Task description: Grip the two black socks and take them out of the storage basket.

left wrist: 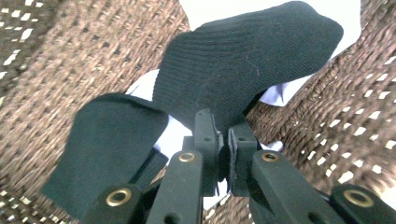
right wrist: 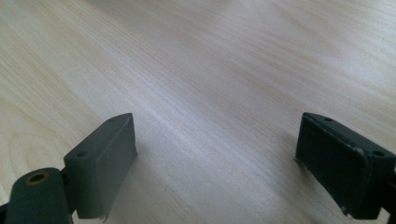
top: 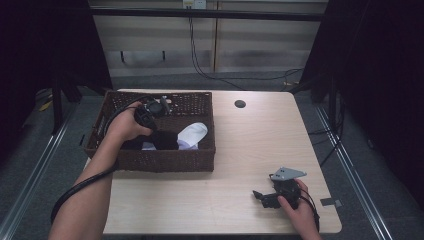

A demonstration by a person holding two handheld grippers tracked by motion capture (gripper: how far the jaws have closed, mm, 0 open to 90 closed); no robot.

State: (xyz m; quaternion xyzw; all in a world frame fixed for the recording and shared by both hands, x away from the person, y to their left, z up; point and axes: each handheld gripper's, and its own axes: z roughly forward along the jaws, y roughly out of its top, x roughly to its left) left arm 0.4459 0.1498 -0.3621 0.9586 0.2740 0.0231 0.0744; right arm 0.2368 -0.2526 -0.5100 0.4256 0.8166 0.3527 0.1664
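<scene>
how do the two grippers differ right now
The left gripper is inside the wicker basket with its jaws shut on a black sock. The right gripper rests on the bare wooden table with its jaws wide open and empty. Both have black jaws and are hand-held.

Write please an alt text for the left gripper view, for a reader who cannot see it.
The left gripper, jaws nearly closed, pinches the edge of a black sock inside a brown wicker basket. White fabric lies under the sock, and another black sock lies beside it.

Socks [top: 170, 137] in basket [top: 160, 161], table's [top: 240, 150] left
</scene>
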